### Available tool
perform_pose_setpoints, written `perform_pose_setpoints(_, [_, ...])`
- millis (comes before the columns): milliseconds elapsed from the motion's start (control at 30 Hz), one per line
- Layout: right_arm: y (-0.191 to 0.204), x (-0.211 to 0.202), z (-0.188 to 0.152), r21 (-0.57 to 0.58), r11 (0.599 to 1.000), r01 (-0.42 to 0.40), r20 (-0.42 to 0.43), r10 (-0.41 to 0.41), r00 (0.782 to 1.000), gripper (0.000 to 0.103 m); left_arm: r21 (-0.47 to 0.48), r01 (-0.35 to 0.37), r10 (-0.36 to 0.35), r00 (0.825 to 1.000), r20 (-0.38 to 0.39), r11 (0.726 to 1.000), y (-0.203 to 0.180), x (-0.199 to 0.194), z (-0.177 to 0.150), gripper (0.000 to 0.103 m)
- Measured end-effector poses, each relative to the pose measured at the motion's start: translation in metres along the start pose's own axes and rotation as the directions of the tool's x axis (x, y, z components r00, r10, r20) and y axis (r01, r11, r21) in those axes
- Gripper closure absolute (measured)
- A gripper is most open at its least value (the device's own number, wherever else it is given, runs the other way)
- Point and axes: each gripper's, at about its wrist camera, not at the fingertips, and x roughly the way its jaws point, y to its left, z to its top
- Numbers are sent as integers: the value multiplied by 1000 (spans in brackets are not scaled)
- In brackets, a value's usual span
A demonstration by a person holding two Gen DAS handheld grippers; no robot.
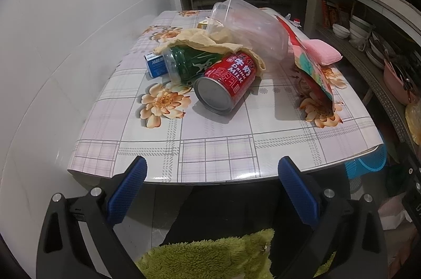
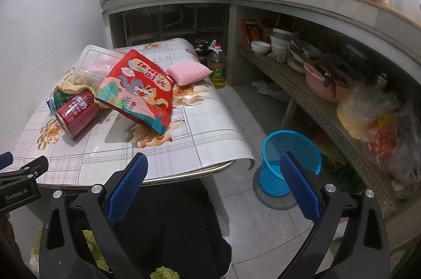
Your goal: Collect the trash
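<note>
The trash lies in a loose heap on the far-left part of the table (image 1: 215,147). Nearest the front edge is the red milk can (image 1: 226,83), on its side with its flat metal end facing the camera. It is likely light if empty, but it is rigid, smooth and free to roll, so a grip across the round body near the middle suits it better than one on the rim. Touching it on the left is a green plastic bottle (image 1: 189,64), also on its side, thin-walled and likely to dent under a hard squeeze. A crumpled yellowish paper (image 1: 208,39) drapes over both, soft and easy to pinch at any fold. A small blue-and-white box (image 1: 155,64) sits just beside the bottle's mouth. Behind them a clear plastic container (image 1: 252,26) lies tipped over; it is springy and slick, best taken by its wall at the rim. To the right, the red snack bag (image 2: 142,89) leans against the pile, limp and crinkly, so a hold on its upper sealed edge seems safest. Whether it has anything inside cannot be told from here. A pink sponge (image 2: 188,72) rests behind it.

On the floor right of the table stands the blue mesh basket (image 2: 286,147), seemingly the bin.

The left gripper (image 1: 211,189) hangs short of the table edge with jaws spread wide and nothing between them; the right gripper (image 2: 213,187) is likewise released and empty.
</note>
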Motion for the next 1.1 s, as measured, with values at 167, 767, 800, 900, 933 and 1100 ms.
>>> perform_pose_setpoints(167, [1, 0, 0, 1, 1000, 0, 0, 0, 1000, 7, -2, -3, 3, 1000, 2, 1000, 2, 0, 0, 5])
perform_pose_setpoints(767, [2, 1, -1, -1, 1000, -1, 0, 1, 1000, 7, -7, -10, 10, 1000, 7, 1000, 3, 0, 2, 5])
perform_pose_setpoints(800, [3, 1, -1, -1, 1000, -2, 0, 2, 1000, 7, -6, -11, 11, 1000, 7, 1000, 3, 0, 2, 5])
perform_pose_setpoints(900, [5, 0, 1, -3, 1000, -5, 2, 5, 1000, 7, -10, -12, 12, 1000, 7, 1000, 4, 0, 3, 5])
perform_pose_setpoints(933, [5, 0, 1, -4, 1000, -5, 3, 5, 1000, 7, -11, -13, 13, 1000, 7, 1000, 4, 0, 3, 5])
perform_pose_setpoints(1100, [6, 0, 2, -4, 1000, -5, 3, 5, 1000, 7, -10, -13, 13, 1000, 7, 1000, 4, 0, 4, 5])
